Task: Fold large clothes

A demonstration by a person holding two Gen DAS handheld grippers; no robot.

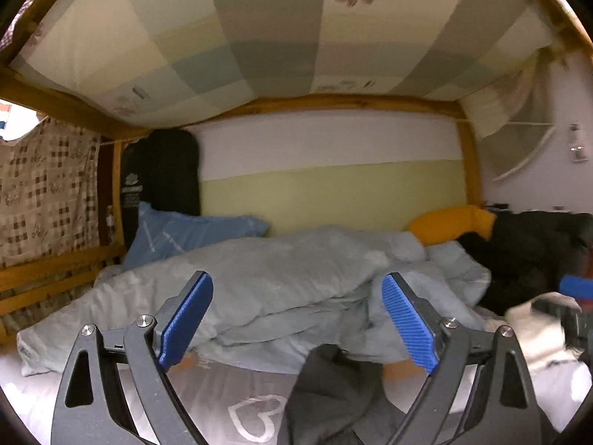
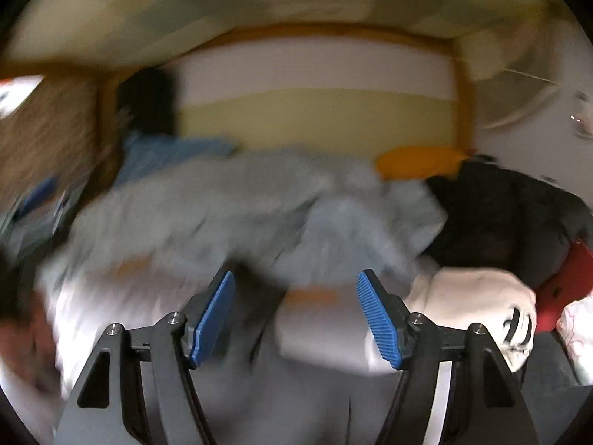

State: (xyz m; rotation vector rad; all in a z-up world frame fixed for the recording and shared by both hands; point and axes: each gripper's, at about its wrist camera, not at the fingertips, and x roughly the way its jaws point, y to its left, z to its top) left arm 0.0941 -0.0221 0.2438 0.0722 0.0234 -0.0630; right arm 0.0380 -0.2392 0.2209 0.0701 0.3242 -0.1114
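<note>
A dark grey garment lies crumpled on the heart-printed bed sheet, low between the arms of my left gripper. That gripper stands open, level above the bed, its blue pads touching nothing. In the blurred right wrist view my right gripper is also open and empty over grey cloth. A blue pad of the right gripper shows at the right edge of the left wrist view.
A bunched light blue duvet fills the middle of the bunk, with a blue pillow and an orange pillow behind. Black clothing is piled at right, by a white printed cloth and something red. Wooden frame and upper bunk close above.
</note>
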